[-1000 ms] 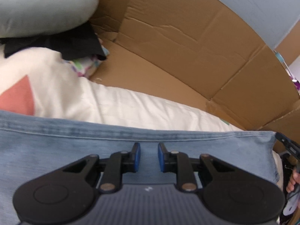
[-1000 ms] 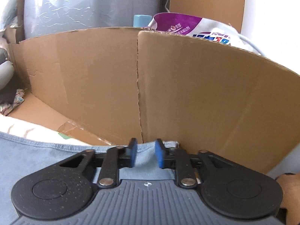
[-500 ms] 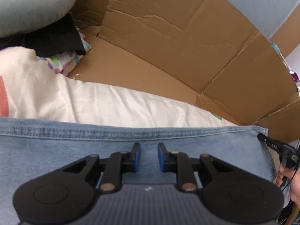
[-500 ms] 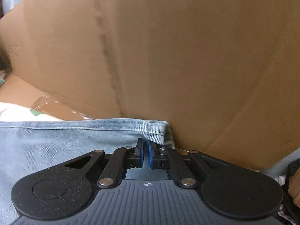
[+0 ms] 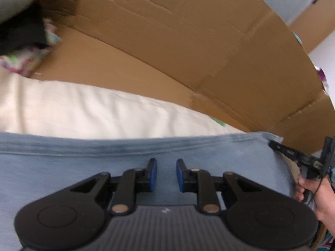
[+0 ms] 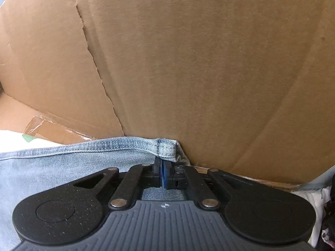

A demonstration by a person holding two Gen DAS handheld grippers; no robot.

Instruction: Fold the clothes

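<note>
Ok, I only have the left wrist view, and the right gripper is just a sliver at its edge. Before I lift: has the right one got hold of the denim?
Observer: Yes. In the right wrist view, the right gripper has its fingers shut on the hem corner of the denim garment.
Operator: Where is that corner relative to the box?
Observer: It sits at the foot of the cardboard wall.
Operator: Anything on that wall that could snag?
Observer: A ragged split runs down the wall and ends just left of the corner.
</note>
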